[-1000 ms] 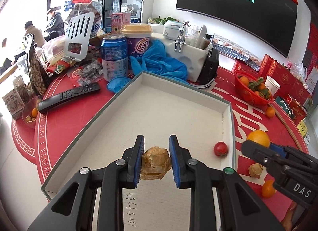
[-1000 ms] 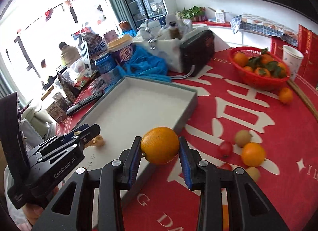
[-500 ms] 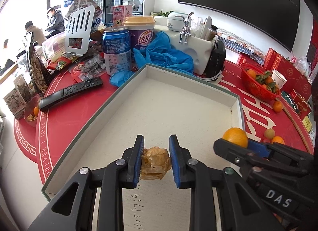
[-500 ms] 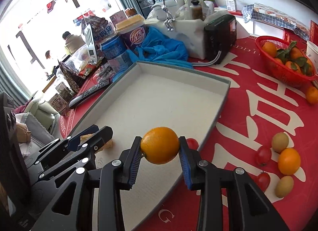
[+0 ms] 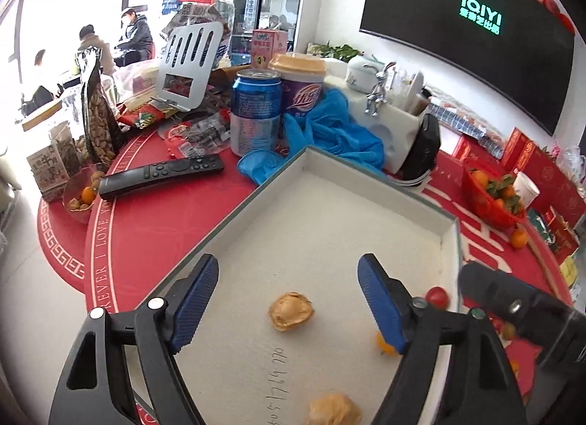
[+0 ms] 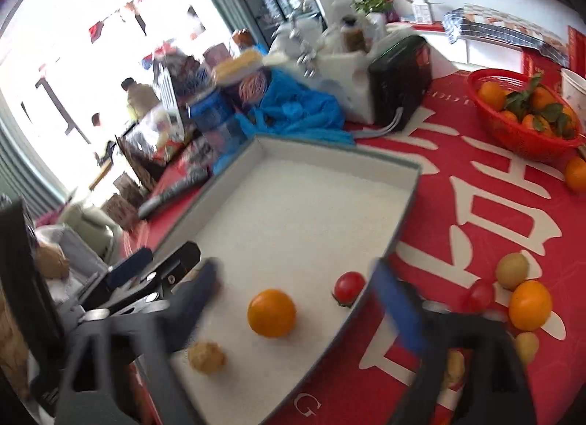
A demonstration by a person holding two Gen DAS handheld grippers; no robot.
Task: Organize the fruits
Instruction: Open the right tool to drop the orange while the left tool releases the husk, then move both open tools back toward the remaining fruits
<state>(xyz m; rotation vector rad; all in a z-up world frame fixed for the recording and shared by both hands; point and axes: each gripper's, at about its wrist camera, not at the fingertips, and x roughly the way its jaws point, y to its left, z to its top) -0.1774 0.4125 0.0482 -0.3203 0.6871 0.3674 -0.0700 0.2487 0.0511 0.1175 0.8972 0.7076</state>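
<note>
Your left tongs (image 5: 287, 306) are opening, their blue pads spread wide, and the husked golden berry (image 5: 291, 311) lies free on the floor of the white tray (image 5: 329, 205) between them, touching neither pad. A second husked berry (image 5: 335, 408) sits nearer you in the same tray, at the bottom edge of the left wrist view. Your right tongs (image 6: 300, 300) are opening too, blurred and wide apart, with the orange (image 6: 271, 312) resting loose on the tray floor between them. A cherry tomato (image 6: 349, 287) lies just beside the orange, close against the tray's right wall. Outside the tray, on the red worktop (image 6: 476, 205), a small cluster of fruit remains to the right: another orange (image 6: 530, 305), a greenish-yellow fruit (image 6: 512, 270) and a second tomato (image 6: 479, 295). A red basket (image 6: 523, 132) of leafy oranges stands farther back on the right.
</note>
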